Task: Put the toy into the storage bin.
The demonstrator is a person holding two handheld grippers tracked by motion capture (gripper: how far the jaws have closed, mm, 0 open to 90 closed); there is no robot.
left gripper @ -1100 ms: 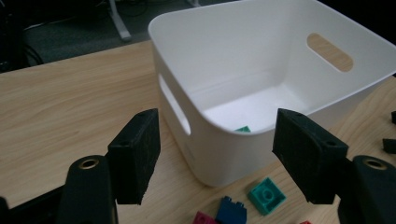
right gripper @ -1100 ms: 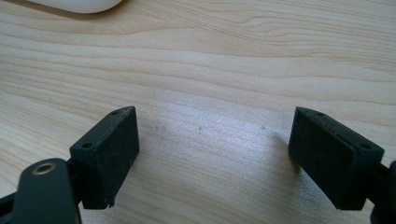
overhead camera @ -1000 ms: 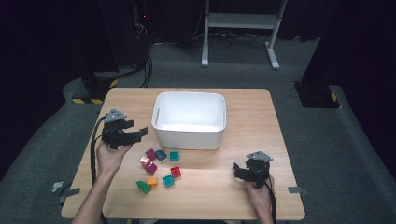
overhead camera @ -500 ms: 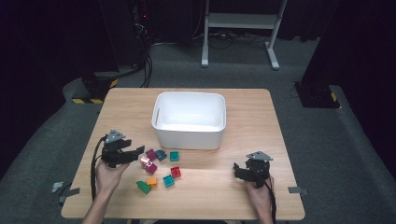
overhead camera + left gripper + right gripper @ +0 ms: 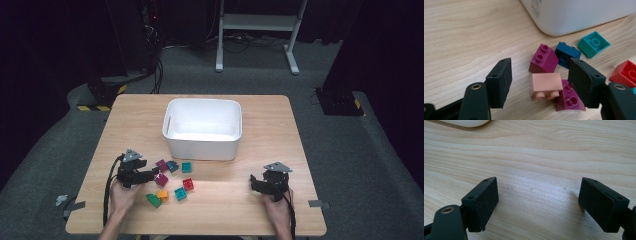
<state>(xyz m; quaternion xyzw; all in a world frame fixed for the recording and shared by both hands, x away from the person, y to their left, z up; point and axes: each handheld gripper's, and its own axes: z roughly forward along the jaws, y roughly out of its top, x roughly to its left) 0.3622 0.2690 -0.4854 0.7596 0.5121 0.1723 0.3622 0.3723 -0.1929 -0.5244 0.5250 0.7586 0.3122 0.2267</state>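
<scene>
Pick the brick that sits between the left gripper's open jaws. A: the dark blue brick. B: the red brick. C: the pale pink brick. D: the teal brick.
C: in the left gripper view the pale pink brick lies on the table between the open jaws of the left gripper, while the other bricks lie farther out.

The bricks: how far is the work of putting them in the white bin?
Nothing looks done: the bin looks empty. In hand: the open left gripper stands around the pink brick, not yet closed. Left: all the bricks on the table. The right gripper rests open, apart.
</scene>
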